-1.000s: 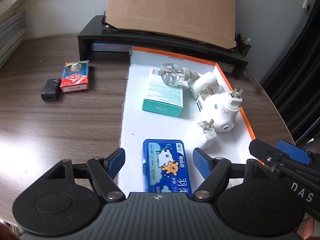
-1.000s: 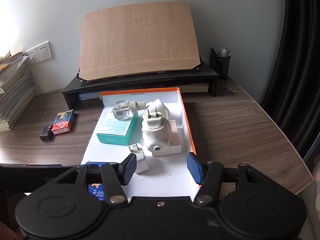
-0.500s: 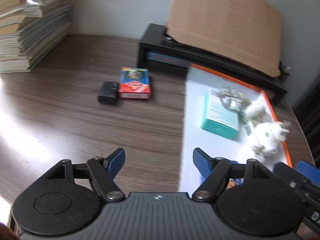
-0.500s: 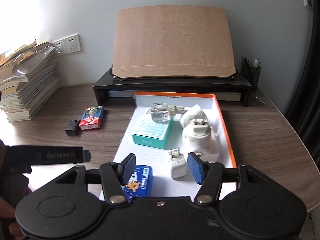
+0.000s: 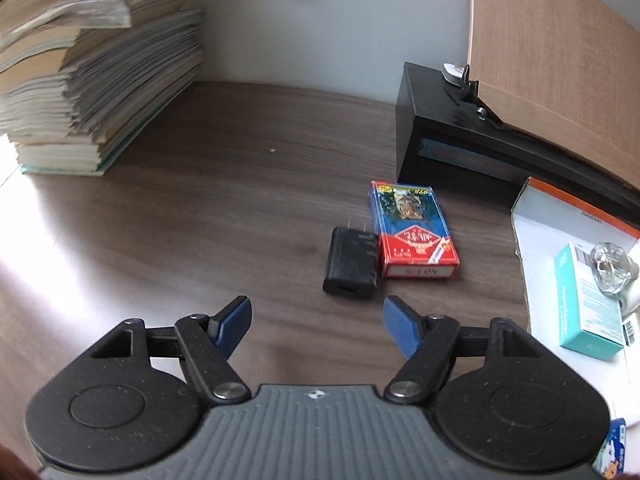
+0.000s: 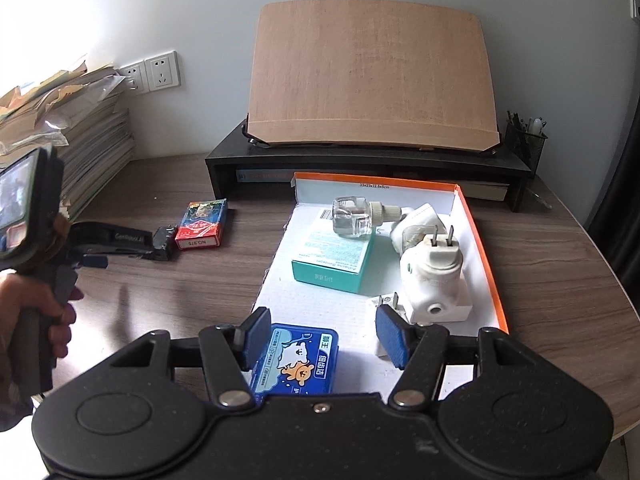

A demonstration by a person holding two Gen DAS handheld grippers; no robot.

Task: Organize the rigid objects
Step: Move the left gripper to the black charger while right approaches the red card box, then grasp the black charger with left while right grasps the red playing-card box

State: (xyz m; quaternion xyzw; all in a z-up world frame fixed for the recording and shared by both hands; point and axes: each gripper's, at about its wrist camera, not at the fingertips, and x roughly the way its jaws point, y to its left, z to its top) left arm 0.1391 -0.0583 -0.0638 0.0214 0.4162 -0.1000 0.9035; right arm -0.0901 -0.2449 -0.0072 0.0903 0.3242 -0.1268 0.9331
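Charger (image 5: 352, 262) lies just ahead of the left tool (image 5: 316, 326), long axis pointing away, beside the card box (image 5: 412, 232); both tools' jaws stand apart, empty.

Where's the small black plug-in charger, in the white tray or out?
Out. The black charger lies flat on the wooden desk beside the red card box, left of the tray.

Left wrist view looks down, close, at card box (image 5: 412, 230) on table (image 5: 200, 208); right view faces tray (image 6: 486, 248), sharing both.
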